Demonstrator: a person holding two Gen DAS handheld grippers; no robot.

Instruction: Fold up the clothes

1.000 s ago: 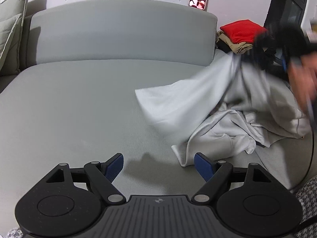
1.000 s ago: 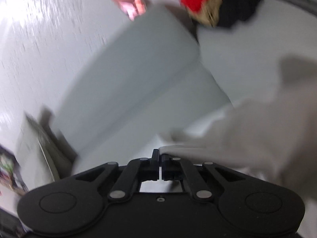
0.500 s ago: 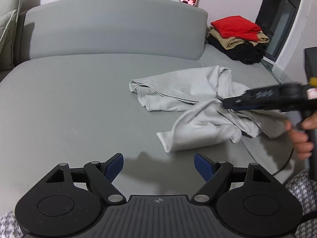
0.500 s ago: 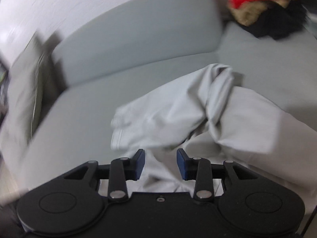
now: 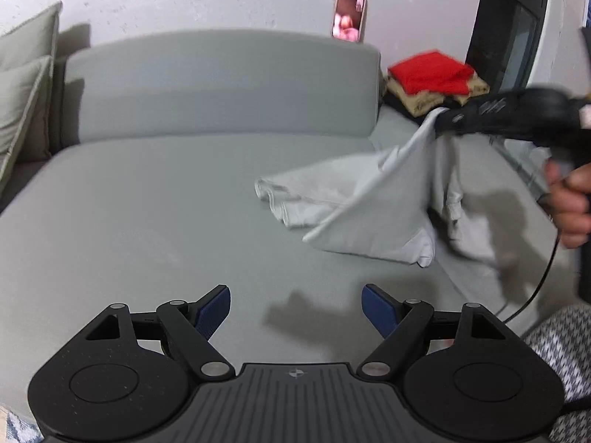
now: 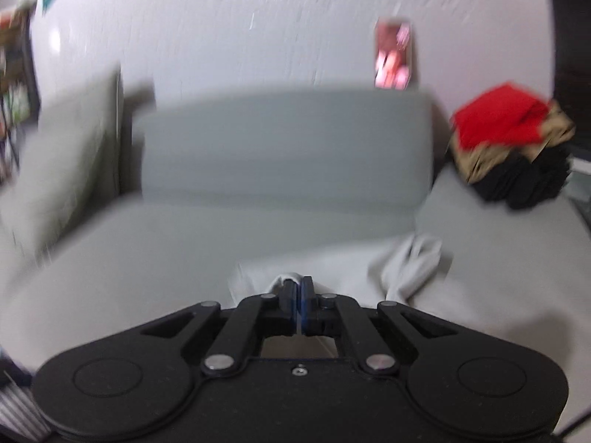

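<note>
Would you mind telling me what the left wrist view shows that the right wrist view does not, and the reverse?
Only the left wrist view shows the open left gripper, the hand holding the right gripper, and the grey garment lifted off the sofa. Only the right wrist view shows the right gripper shut on a fold of that garment. Both show the sofa, the stack of folded clothes and the phone.

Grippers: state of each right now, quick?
Left gripper: open, holding nothing, above the sofa.
Right gripper: closed on the light grey garment, lifting one edge of it.
</note>
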